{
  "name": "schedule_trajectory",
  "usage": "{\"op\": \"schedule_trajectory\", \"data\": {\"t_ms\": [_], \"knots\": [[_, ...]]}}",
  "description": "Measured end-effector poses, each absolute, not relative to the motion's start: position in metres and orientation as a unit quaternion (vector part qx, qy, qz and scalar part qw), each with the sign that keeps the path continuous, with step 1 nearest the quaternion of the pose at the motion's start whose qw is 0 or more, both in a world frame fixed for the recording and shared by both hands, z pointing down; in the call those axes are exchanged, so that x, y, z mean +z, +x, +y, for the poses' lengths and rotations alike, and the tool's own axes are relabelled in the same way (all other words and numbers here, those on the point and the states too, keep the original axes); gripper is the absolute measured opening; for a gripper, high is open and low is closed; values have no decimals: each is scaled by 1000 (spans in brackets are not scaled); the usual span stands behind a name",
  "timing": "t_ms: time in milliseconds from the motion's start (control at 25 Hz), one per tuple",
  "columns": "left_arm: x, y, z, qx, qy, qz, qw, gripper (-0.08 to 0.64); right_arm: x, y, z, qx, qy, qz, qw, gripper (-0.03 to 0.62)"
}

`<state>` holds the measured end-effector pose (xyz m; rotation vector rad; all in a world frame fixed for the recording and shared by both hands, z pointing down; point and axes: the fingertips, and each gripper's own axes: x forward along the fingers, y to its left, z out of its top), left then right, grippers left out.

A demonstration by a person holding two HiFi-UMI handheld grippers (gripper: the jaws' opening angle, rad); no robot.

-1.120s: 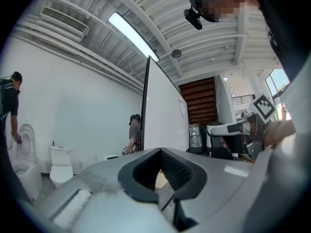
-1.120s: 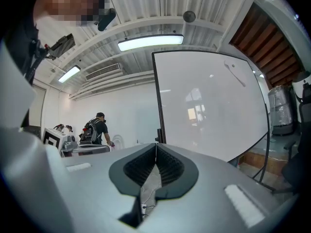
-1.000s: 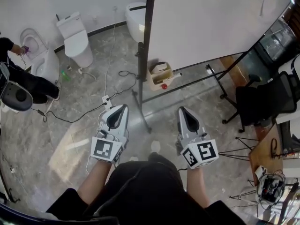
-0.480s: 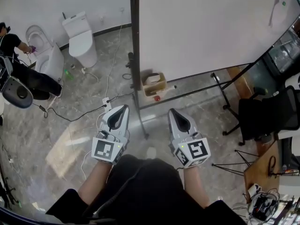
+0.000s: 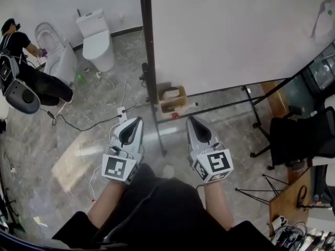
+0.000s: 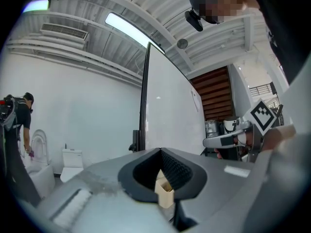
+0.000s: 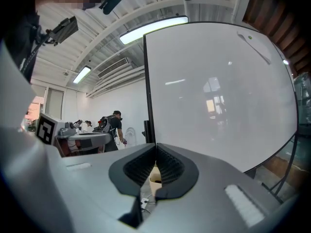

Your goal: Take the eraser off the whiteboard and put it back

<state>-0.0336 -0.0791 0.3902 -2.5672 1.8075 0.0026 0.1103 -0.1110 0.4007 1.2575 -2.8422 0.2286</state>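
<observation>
**Desk:** A pale stone-look floor (image 5: 68, 161) strung with cables, a white toilet (image 5: 97, 33) against the far wall. What kind of room is this?

**Photographer:** A workshop, by the look of it. A large whiteboard (image 5: 235, 35) on a black stand fills the upper right of the head view. The person wearing the camera stands facing it with a gripper in each hand.

**Desk:** And the eraser?

**Photographer:** A small pale object (image 5: 323, 10) sits on the board's face near its far upper right corner. I take that to be the eraser, though it is too small to be sure. It is well apart from both grippers.

**Desk:** What are the grippers doing?

**Photographer:** The left gripper (image 5: 137, 122) and the right gripper (image 5: 191, 120) are side by side above the floor, both pointed level toward the board. On each one the jaws are pressed together with nothing between them.

**Desk:** So how far along is the job?

**Photographer:** At the very start, in my judgement. The eraser is still on the board and neither gripper has reached it. Everything is left to do: close the distance to that corner, open a pair of jaws, take the eraser off, then set it back on the board.

**Desk:** Anything else for the caption?

**Photographer:** A yellowish box (image 5: 171, 97) sits on the floor at the foot of the stand. A black office chair (image 5: 306, 135) stands to the right. At far left, another person (image 5: 21, 61) bends over a second toilet.
</observation>
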Motion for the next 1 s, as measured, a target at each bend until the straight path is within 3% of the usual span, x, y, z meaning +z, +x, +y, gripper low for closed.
{"op": "schedule_trajectory", "data": {"t_ms": [640, 1000], "knots": [[386, -65, -116, -5, -851, 526, -2, 6, 423, 77, -150, 70, 466, -881, 37, 47], [389, -70, -128, -8, -867, 498, -4, 6, 456, 59, -173, 96, 477, -871, 66, 185]]}}
